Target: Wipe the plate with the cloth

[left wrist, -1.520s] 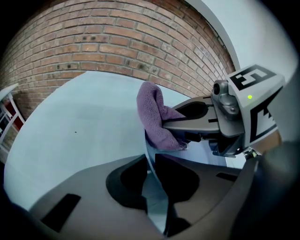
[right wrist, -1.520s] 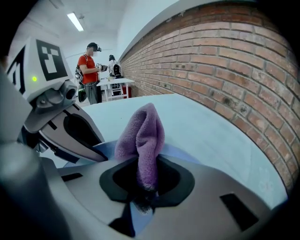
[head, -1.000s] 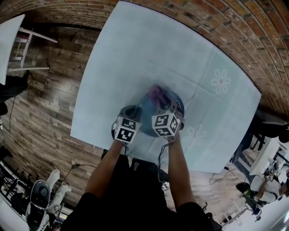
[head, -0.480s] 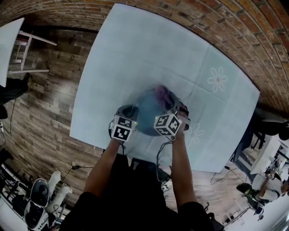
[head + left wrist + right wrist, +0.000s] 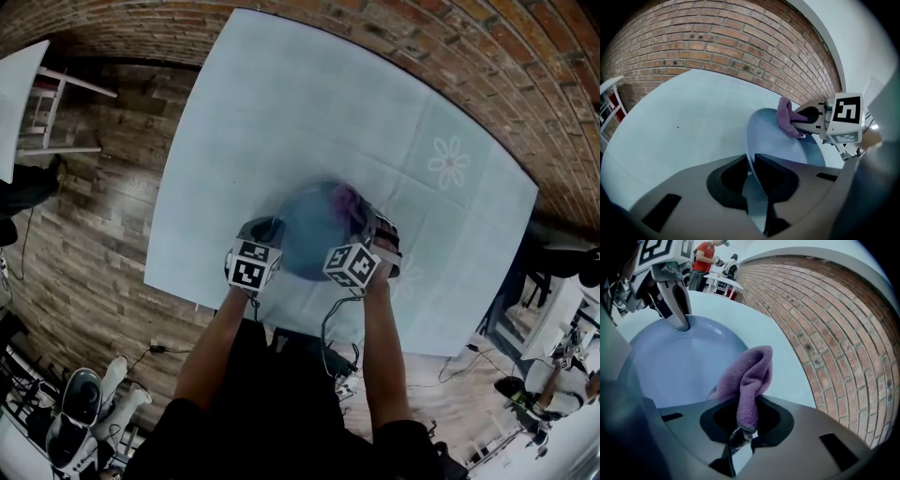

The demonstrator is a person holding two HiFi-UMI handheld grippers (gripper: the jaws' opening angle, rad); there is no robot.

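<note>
A blue plate is held tilted above the pale blue tablecloth. My left gripper is shut on the plate's left rim, which runs edge-on between its jaws. A purple cloth is pinched in my right gripper, which is shut on it. The cloth rests on the plate's far right part, seen as a purple bunch in the left gripper view. From the right gripper view the plate fills the left side, and the left gripper clamps its far rim.
The table with the flower-print tablecloth stands against a brick wall. Wood floor lies to the left, with a white chair at far left. Cables and gear lie on the floor near the person's feet.
My right gripper has slid rightward across the plate with the cloth and rolled. The left gripper and plate have kept their place.
</note>
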